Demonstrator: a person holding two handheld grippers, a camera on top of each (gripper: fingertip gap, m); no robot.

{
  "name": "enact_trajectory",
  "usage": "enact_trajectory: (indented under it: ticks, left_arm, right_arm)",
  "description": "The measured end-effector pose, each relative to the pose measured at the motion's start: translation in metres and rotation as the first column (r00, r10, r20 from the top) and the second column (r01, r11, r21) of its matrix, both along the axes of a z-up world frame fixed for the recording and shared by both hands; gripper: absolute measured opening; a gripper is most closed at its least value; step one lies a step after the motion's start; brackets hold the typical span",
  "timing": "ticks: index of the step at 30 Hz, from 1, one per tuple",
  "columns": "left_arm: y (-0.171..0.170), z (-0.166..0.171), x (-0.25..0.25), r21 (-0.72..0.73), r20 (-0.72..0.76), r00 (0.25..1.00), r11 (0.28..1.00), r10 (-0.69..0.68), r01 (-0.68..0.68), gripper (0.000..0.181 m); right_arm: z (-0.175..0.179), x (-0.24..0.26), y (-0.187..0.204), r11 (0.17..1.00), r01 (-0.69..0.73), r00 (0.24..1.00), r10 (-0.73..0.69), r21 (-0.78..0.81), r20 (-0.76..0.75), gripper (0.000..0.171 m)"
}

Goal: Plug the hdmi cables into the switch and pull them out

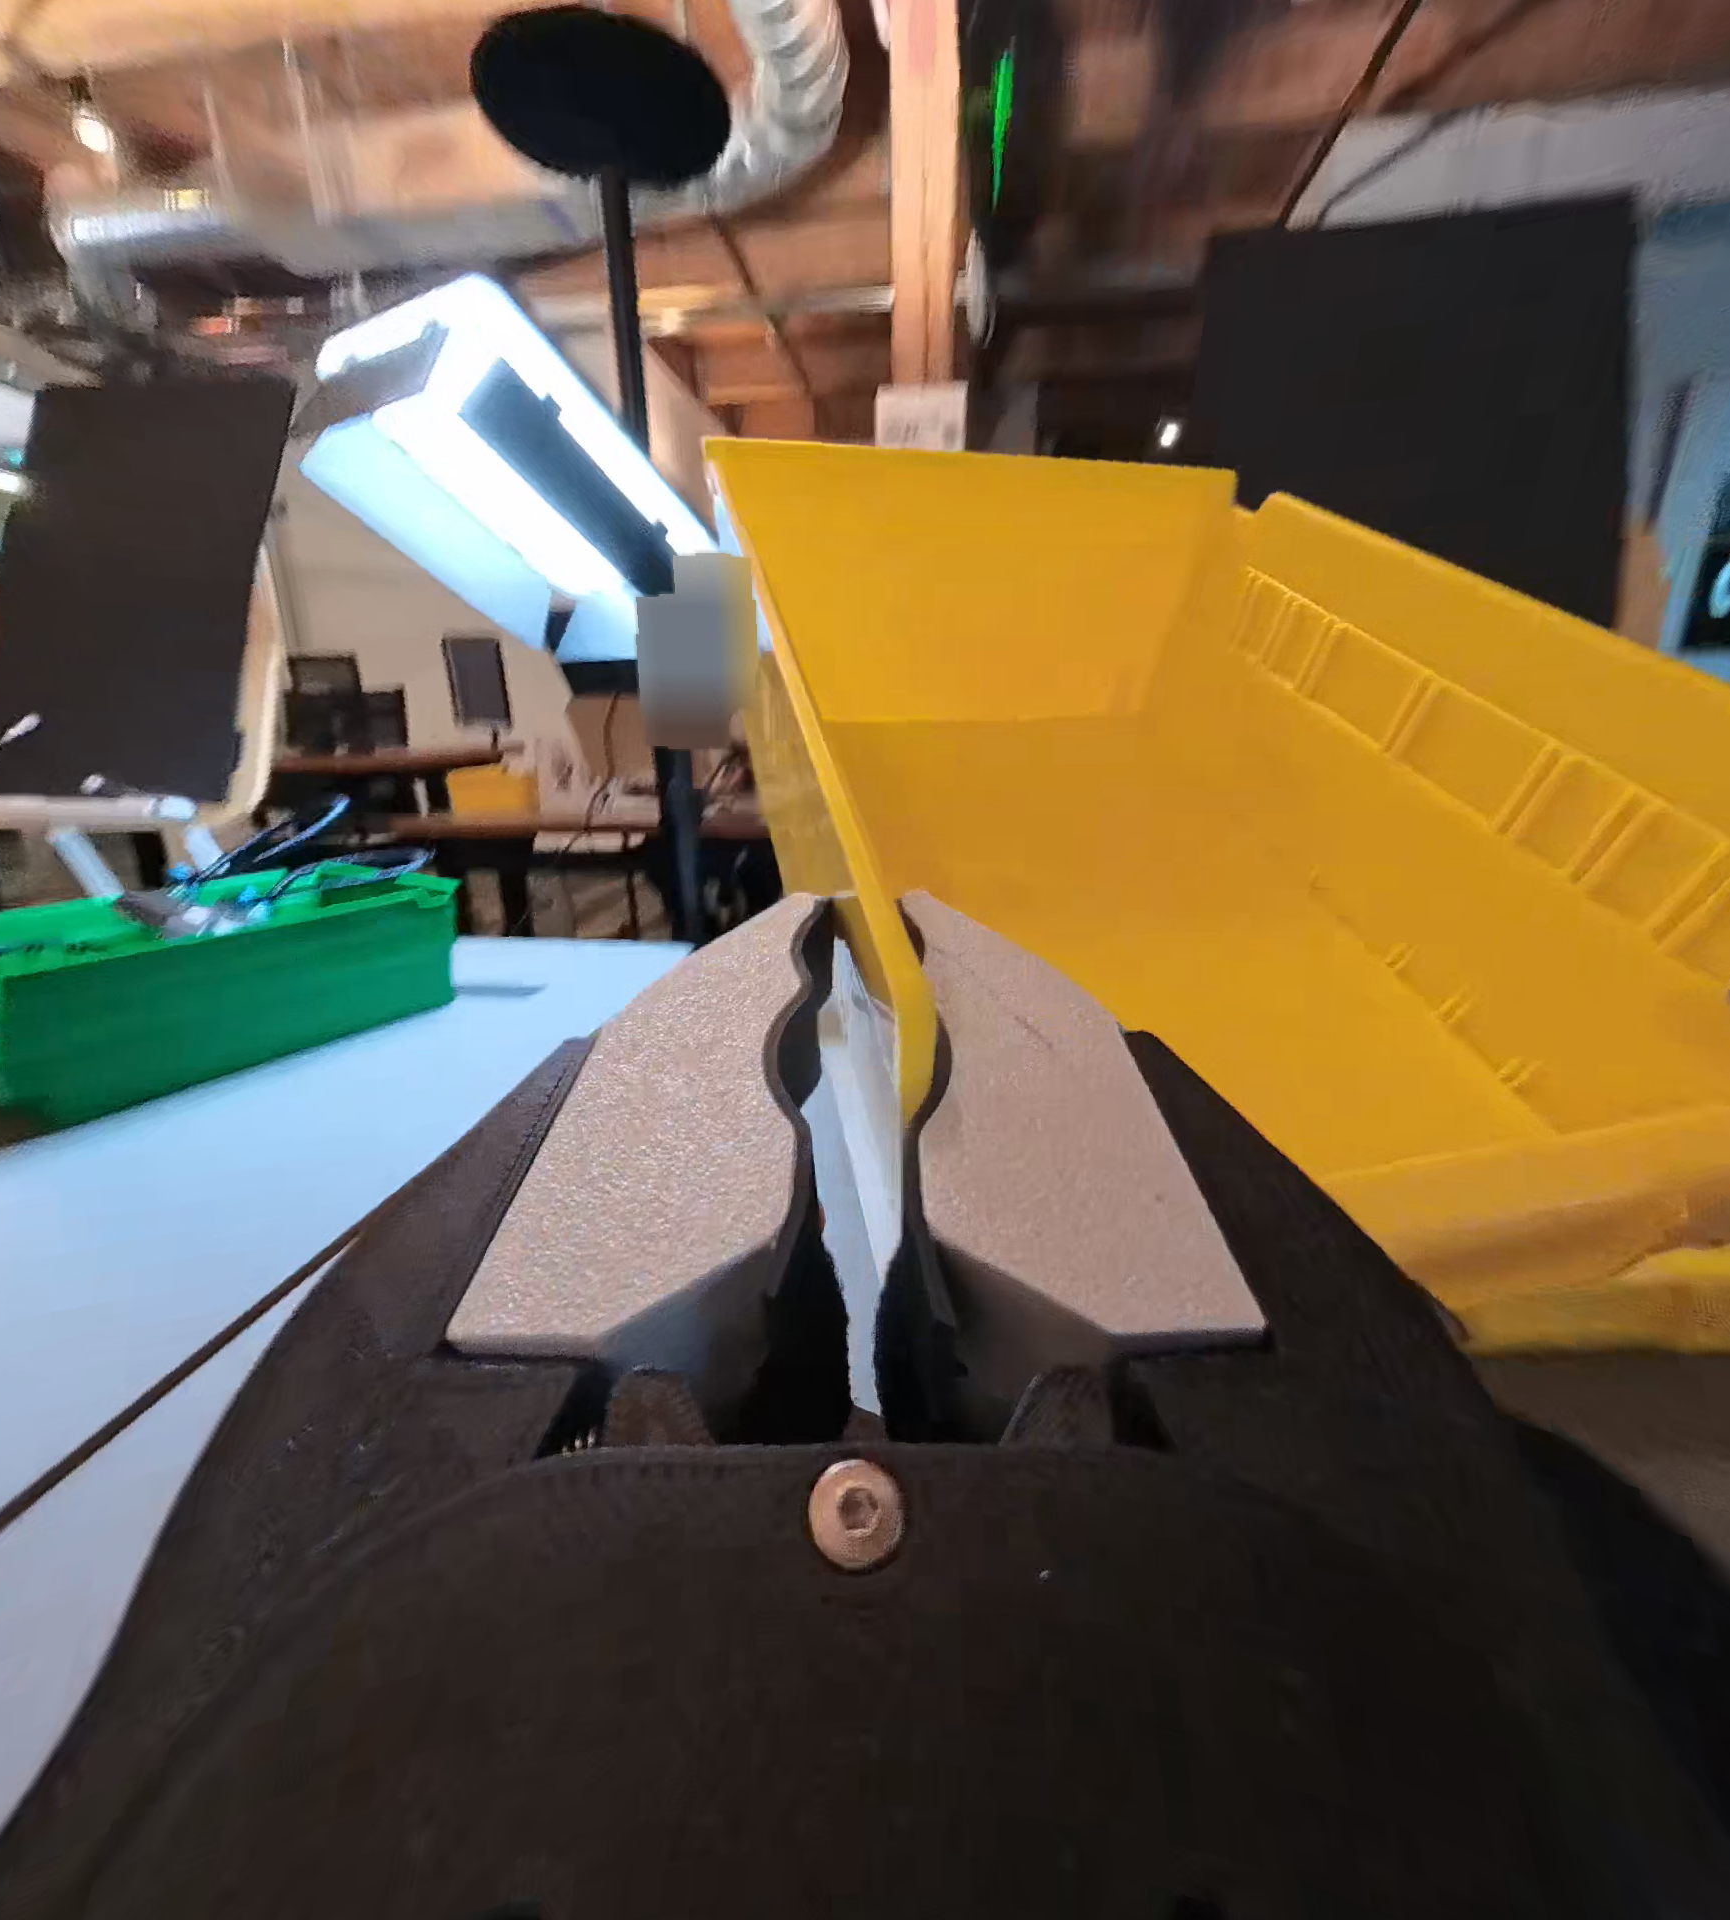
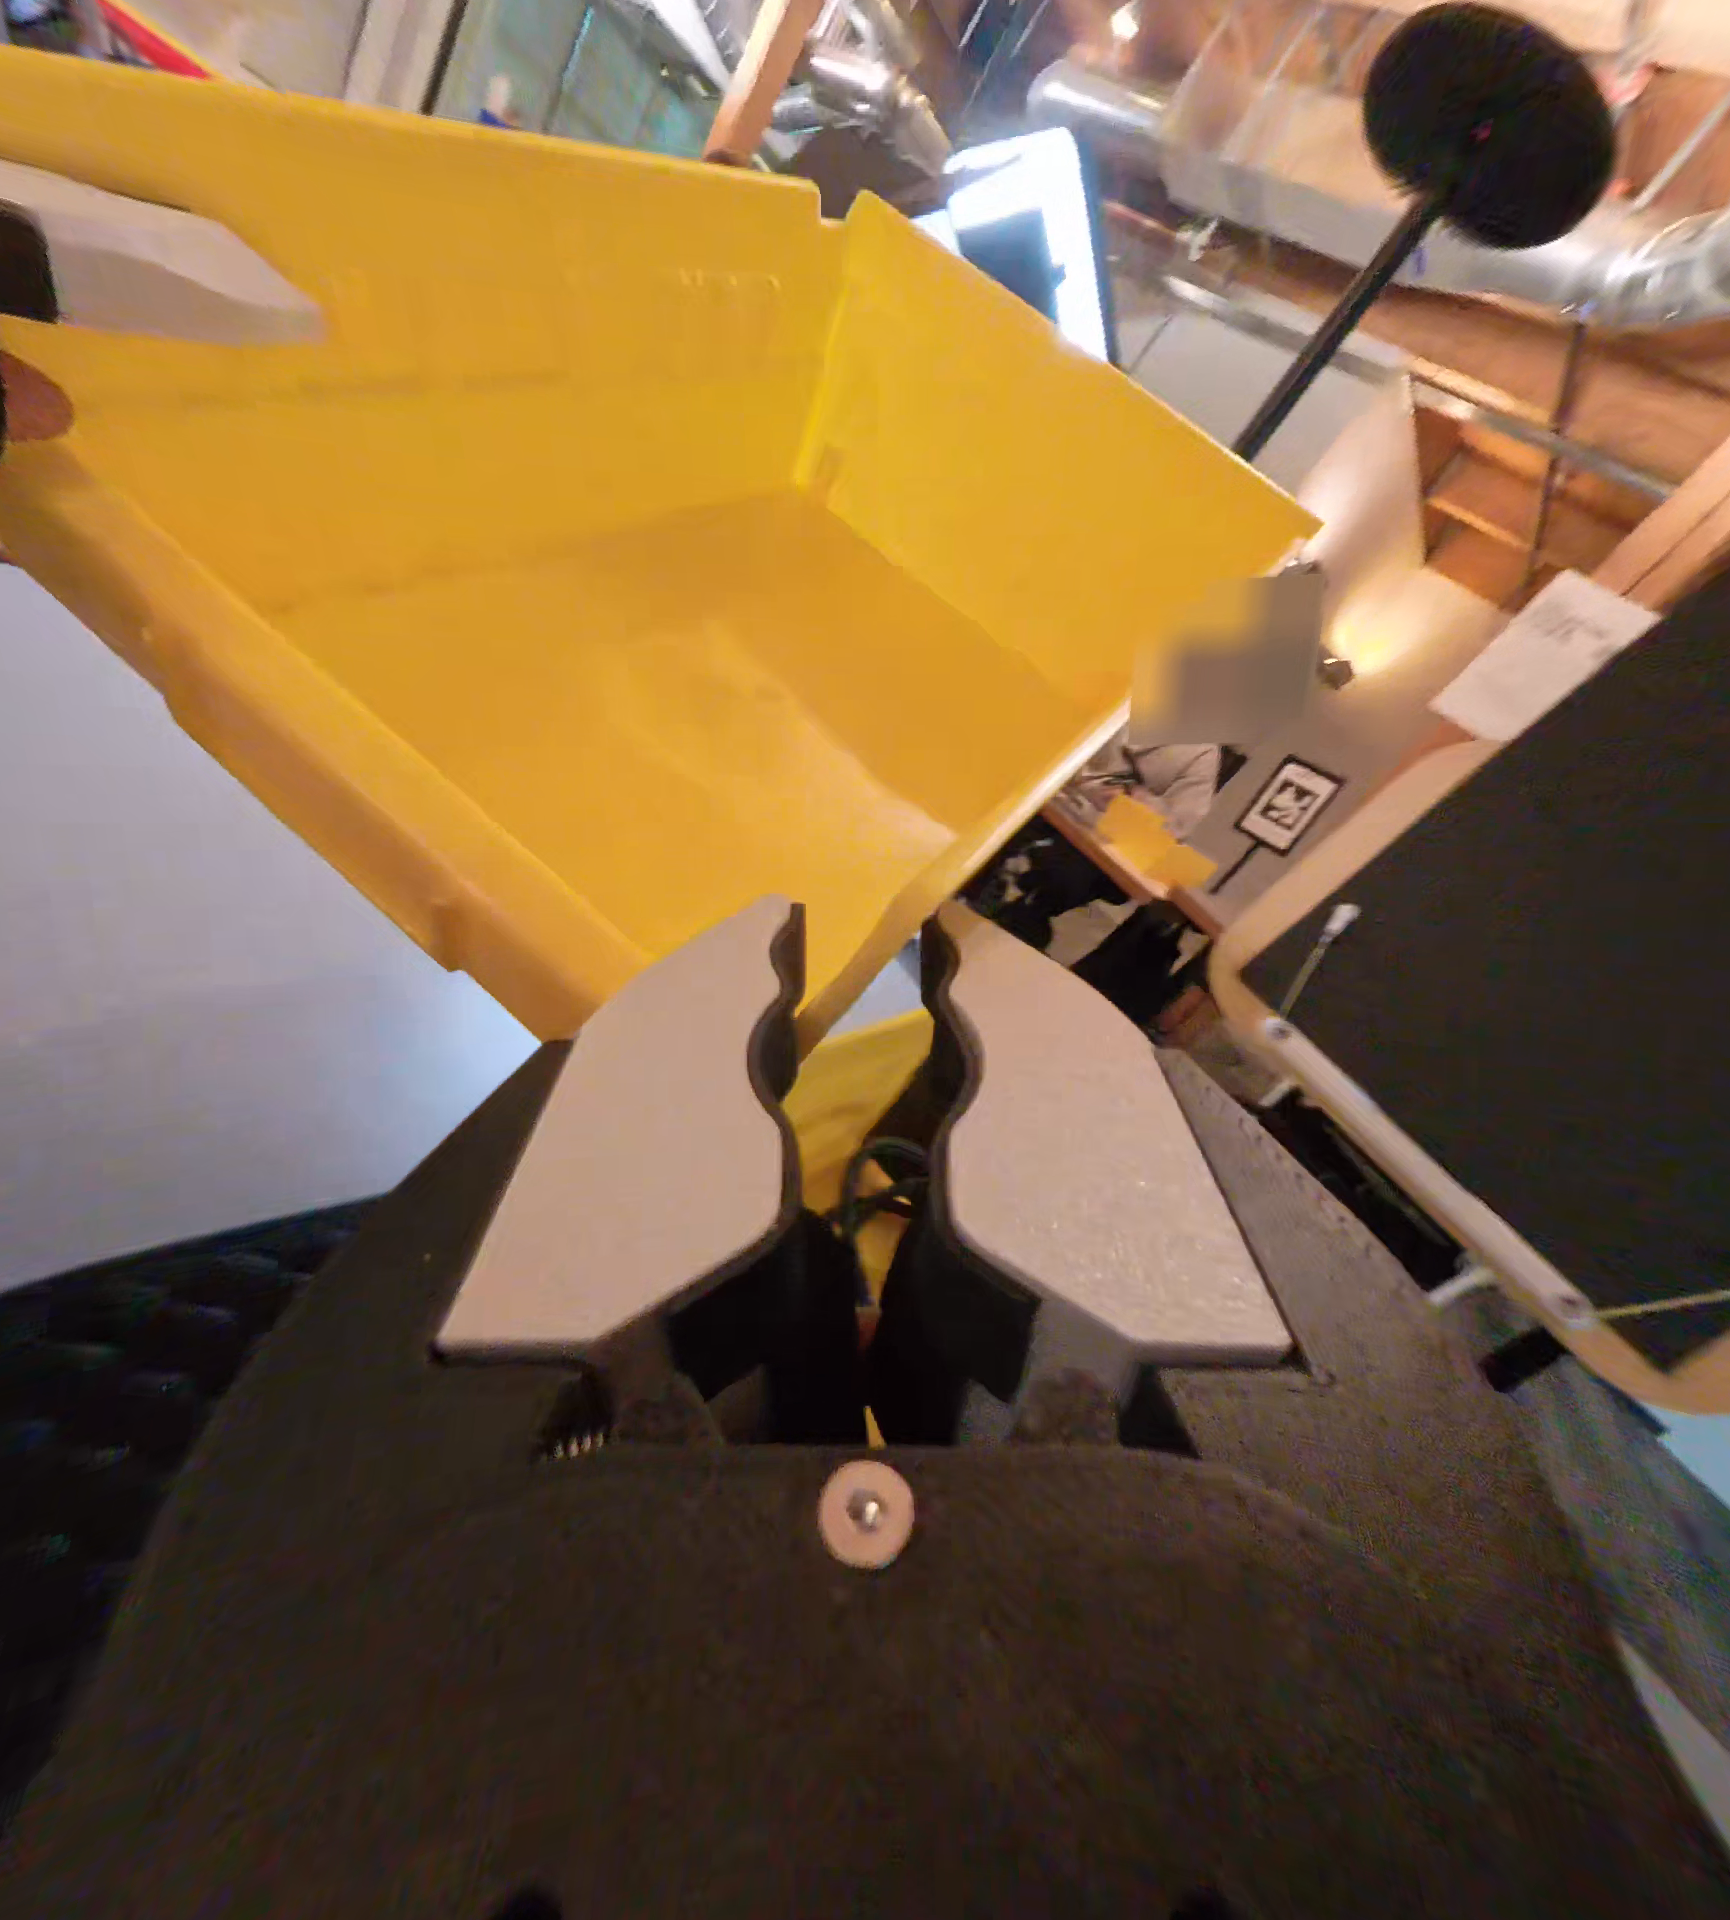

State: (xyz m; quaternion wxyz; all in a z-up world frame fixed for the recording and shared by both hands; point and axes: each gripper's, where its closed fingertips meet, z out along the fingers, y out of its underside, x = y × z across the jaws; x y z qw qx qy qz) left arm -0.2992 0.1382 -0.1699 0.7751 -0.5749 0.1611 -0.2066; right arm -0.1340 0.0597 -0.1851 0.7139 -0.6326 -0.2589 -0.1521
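Note:
Both grippers hold an empty yellow bin [image 1: 1256, 831] tilted above the white table [image 1: 113, 1299]. My left gripper [image 1: 866, 920] is shut on the bin's left side wall. My right gripper [image 2: 861, 935] is shut on the thin edge of the bin [image 2: 632, 623] at its right wall. One of the left gripper's fingers [image 2: 196, 291] shows inside the bin's far wall in the right wrist view. Cables [image 1: 248, 894] and a small grey device lie in a green bin [image 1: 186, 997] at the far left. A dark cable [image 2: 882, 1174] shows below, between my right fingers.
A black panel in a pale wooden frame [image 2: 1567, 935] stands close on the right. A lit light panel [image 1: 487, 468] and a black stand with a round top [image 1: 622, 260] rise behind the table. Desks and chairs stand farther back. About 20 centimetres separates my left fingertips from my right.

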Motion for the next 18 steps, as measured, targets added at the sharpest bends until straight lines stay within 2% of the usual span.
enact_trajectory:
  ticks: [3,8,14,18]
  left_arm:
    - [-0.019,0.008,0.059,0.073,0.100,0.988,0.991,-0.115,0.108,0.009]
    - [-0.061,0.000,0.175,0.011,0.078,0.944,0.947,-0.321,0.321,0.010]
    - [-0.107,-0.022,0.320,-0.098,0.025,0.852,0.847,-0.523,0.523,0.010]
    - [-0.133,-0.052,0.400,-0.211,-0.077,0.783,0.778,-0.617,0.592,0.010]
  right_arm:
    - [0.017,0.051,-0.036,0.987,0.136,0.988,-0.141,0.087,0.062,0.020]
    - [0.019,0.145,-0.108,0.928,0.358,0.930,-0.364,0.105,0.045,0.017]
    - [0.003,0.258,-0.184,0.781,0.621,0.784,-0.620,0.066,-0.035,0.013]
    - [-0.021,0.324,-0.218,0.693,0.720,0.691,-0.719,-0.008,-0.075,0.011]
